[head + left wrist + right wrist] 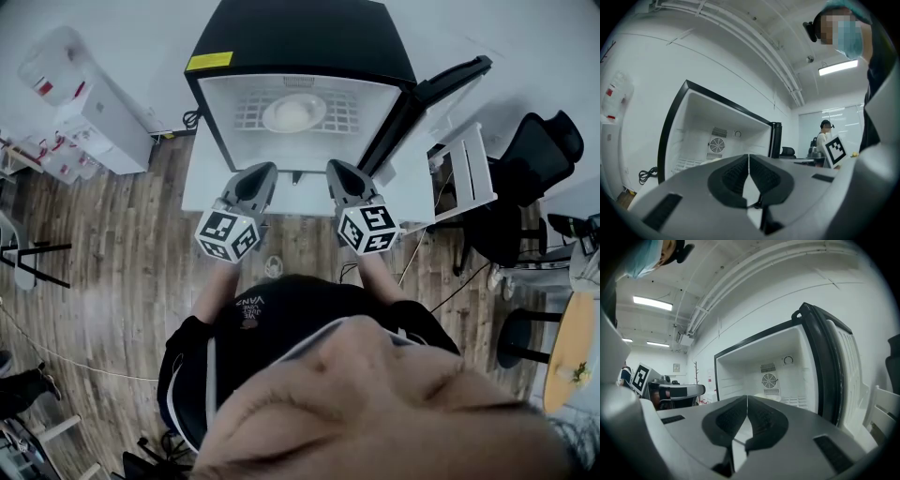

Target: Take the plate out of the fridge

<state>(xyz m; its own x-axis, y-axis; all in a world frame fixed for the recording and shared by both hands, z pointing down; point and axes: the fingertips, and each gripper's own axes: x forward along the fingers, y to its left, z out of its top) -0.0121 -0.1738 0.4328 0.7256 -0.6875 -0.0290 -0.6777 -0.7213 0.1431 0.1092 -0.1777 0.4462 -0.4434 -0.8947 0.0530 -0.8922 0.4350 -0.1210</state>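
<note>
A black fridge [300, 37] stands open, its white inside facing me. A pale round plate [293, 112] lies on the wire shelf [347, 117] within. Its door [441, 89] swings out to the right. My left gripper [264, 171] and right gripper [336, 169] hover side by side just in front of the fridge opening, short of the plate. Each is shut with nothing between the jaws. In the left gripper view the shut left gripper [749, 157] points at the fridge interior [717, 136]. From the right gripper view, the right gripper [747, 398] faces the cavity [768, 376], with the door [829, 371] on the right.
A white water dispenser [98, 117] stands left of the fridge. A white rack [466, 173] and a black office chair [534, 155] are at the right, a round wooden table [572, 352] further right. A black cable [647, 176] hangs by the fridge. A person [825, 136] stands far off.
</note>
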